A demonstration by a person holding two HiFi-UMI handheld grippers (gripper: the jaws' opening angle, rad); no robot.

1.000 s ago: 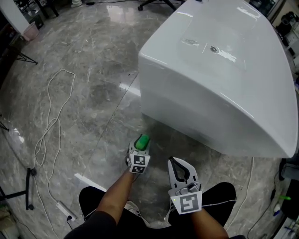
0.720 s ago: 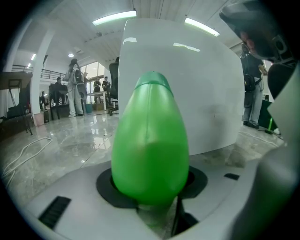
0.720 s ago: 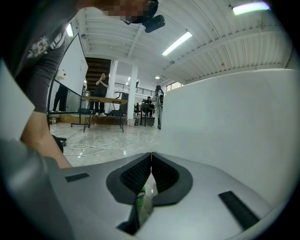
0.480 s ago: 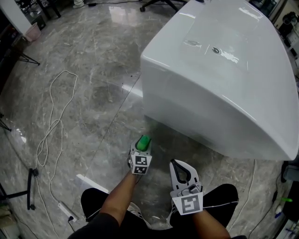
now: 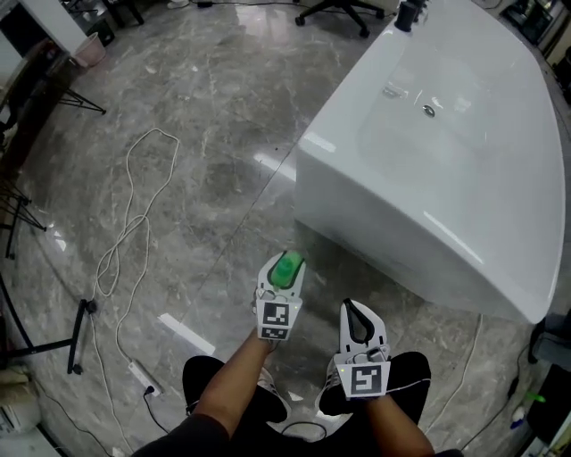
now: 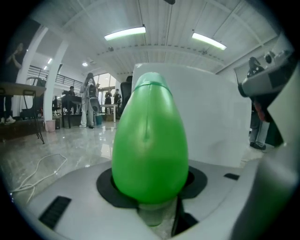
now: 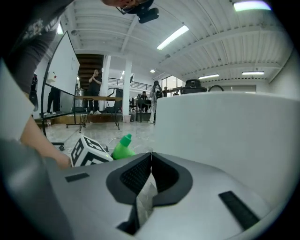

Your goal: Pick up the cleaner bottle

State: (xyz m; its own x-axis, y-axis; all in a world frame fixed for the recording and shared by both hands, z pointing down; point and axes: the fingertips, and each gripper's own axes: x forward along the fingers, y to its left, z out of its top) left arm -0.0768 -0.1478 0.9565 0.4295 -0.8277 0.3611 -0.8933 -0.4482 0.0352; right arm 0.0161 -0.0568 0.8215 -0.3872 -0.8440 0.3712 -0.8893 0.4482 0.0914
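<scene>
The cleaner bottle point(image 5: 286, 268) is bright green, and my left gripper point(image 5: 282, 282) is shut on it, holding it off the grey marble floor. In the left gripper view the bottle point(image 6: 150, 140) fills the middle, gripped between the dark pads of the left gripper point(image 6: 151, 185). My right gripper point(image 5: 357, 321) is beside it on the right, shut and holding nothing. The right gripper view shows the tips of the right gripper point(image 7: 150, 157) meeting, with the bottle point(image 7: 123, 146) and the left gripper's marker cube point(image 7: 90, 151) off to the left.
A big white bathtub point(image 5: 428, 161) stands just ahead and to the right. On the floor to the left lie a white cable point(image 5: 134, 223), a power strip point(image 5: 143, 379) and black stand legs point(image 5: 76, 335). An office chair point(image 5: 343, 11) stands far back.
The left gripper has come up towards the camera with the green bottle in it. The right gripper has risen a little beside it.
</scene>
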